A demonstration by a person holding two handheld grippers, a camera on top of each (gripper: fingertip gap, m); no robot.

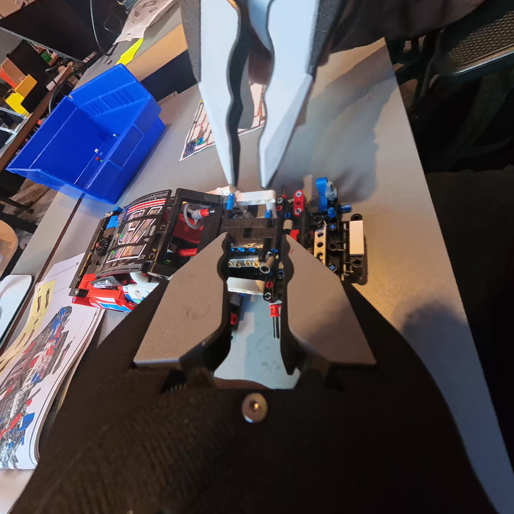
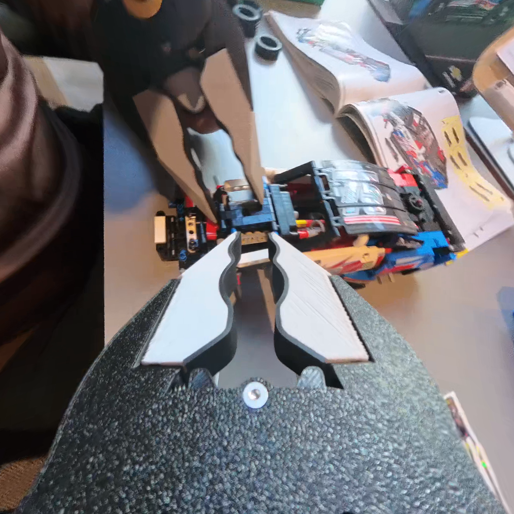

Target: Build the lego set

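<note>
- The lego car (image 1: 211, 242) lies on the grey worktop (image 1: 375, 194), well along. The stickered black roof panel (image 1: 130, 236), the red, white and blue side bodywork (image 2: 389, 258) and the cockpit are in place.
- The rear frame (image 1: 333, 239) is bare beams and pins. No wheels are fitted, and two black tyres (image 2: 267, 46) stand loose beyond the open instruction booklet (image 2: 361, 72). I judge the rear bodywork and wheels are left.
- The left hand-held gripper (image 1: 254, 242) reaches down from the near side with its dark fingers spread either side of the middle frame. Whether they press it I cannot tell.
- The right hand-held gripper (image 2: 254, 236) comes from the opposite side. Its white fingers are narrowly apart, their tips at the white beam (image 1: 256, 196) on the car's edge. A firm pinch is not clear.
- A blue bin (image 1: 91, 139) sits well apart with a few small pieces.
</note>
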